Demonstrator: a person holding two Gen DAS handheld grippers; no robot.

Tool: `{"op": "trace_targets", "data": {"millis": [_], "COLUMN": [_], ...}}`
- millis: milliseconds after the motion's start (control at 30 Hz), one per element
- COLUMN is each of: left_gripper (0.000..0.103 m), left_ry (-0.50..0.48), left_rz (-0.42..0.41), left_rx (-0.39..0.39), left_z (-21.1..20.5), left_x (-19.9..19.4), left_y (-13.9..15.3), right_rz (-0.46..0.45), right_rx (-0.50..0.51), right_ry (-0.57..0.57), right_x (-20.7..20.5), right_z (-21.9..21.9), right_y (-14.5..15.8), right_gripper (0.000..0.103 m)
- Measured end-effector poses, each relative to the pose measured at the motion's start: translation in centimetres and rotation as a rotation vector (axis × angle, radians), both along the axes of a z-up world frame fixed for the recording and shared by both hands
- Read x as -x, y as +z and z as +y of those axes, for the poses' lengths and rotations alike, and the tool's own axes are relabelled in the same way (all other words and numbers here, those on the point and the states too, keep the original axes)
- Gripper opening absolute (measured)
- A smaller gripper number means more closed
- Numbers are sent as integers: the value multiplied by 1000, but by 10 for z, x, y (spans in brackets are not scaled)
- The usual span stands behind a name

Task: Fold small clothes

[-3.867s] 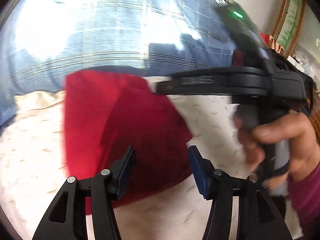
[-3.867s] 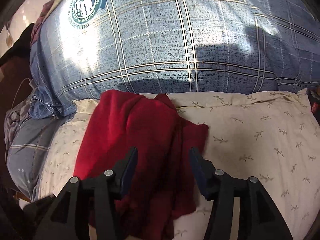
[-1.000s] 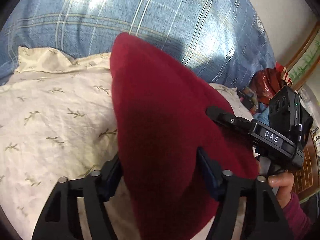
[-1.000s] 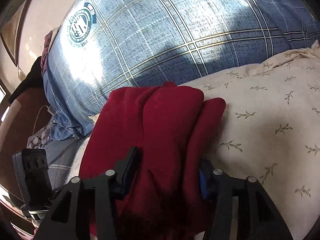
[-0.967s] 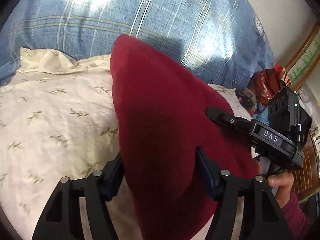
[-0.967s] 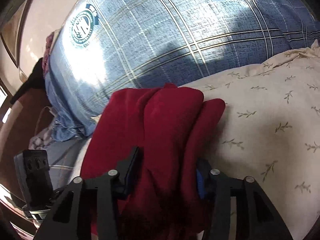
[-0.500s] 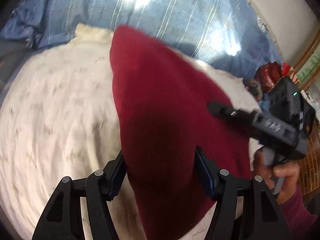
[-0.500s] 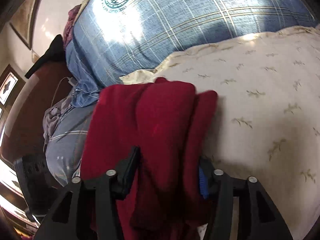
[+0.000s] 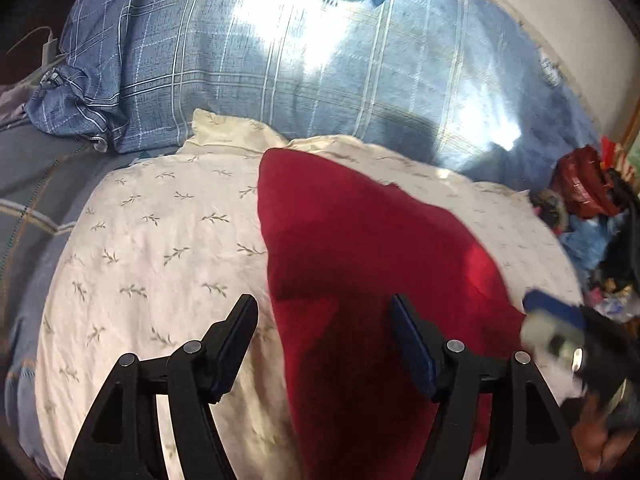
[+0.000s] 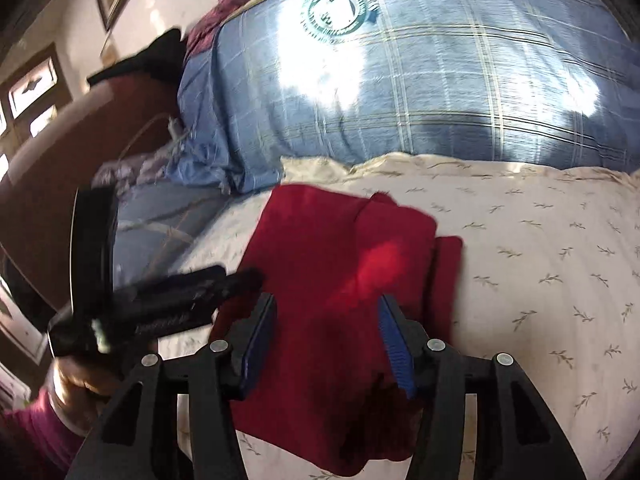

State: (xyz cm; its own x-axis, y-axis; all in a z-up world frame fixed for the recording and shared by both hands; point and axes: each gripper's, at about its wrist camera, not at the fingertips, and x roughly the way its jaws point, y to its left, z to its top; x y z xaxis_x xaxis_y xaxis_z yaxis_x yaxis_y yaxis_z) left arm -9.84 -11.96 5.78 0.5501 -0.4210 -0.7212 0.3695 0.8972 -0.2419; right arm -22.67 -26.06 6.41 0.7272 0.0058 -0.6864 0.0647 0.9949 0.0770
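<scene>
Both grippers hang over a red cloth [image 9: 360, 264] that lies folded on a cream pillow [image 9: 160, 248] with little leaf sprigs printed on it. On the left gripper [image 9: 324, 344] the jaws have just been opening. They stand wide, with the cloth's left edge below the gap and nothing pinched. On the right gripper [image 10: 326, 340] the jaws have just been closing a little. They are still apart, over the red cloth, and do not squeeze it. Behind the pillow is a big blue checked cushion [image 10: 440, 92]. It has a round green and white badge [image 10: 336, 10] with letters on it, but they are too blurry to read, maybe a school mark. A hand [image 10: 76, 380] in a pink sleeve [image 10: 28, 436] holds the left gripper's handle.
</scene>
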Motion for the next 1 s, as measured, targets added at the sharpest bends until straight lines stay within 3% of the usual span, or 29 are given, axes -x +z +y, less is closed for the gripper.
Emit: {"op": "trace_targets", "data": {"millis": [100,300,500,667,867,1000], "left_gripper": [74,76,75,75,75,75], "left_ry": [-5,-2,19,45,100,134], "left_rz": [8,-5,-46,-88,-121,-168], "left_rx": [-6,-24,-54,-99,-97,-108], "left_z": [-13,-29,-32,-27,-16,-8], "left_x": [-7,-27,-16,5,30,49], "left_y": [-6,-15,-9,3,17,28], "right_rz": [64,80,53,31,8,-31], "right_rx": [99,107,39,20,86,137], "right_ry": [-52,-71,-104,-147,-199,-234], "right_x": [-7,-10,3,20,29,34], "right_z": [0,-15,-15,-13,-2,5], "right_y": [-22,-41,-30,-17,-5,6], "right_gripper": [48,49,52,62,68,80]}}
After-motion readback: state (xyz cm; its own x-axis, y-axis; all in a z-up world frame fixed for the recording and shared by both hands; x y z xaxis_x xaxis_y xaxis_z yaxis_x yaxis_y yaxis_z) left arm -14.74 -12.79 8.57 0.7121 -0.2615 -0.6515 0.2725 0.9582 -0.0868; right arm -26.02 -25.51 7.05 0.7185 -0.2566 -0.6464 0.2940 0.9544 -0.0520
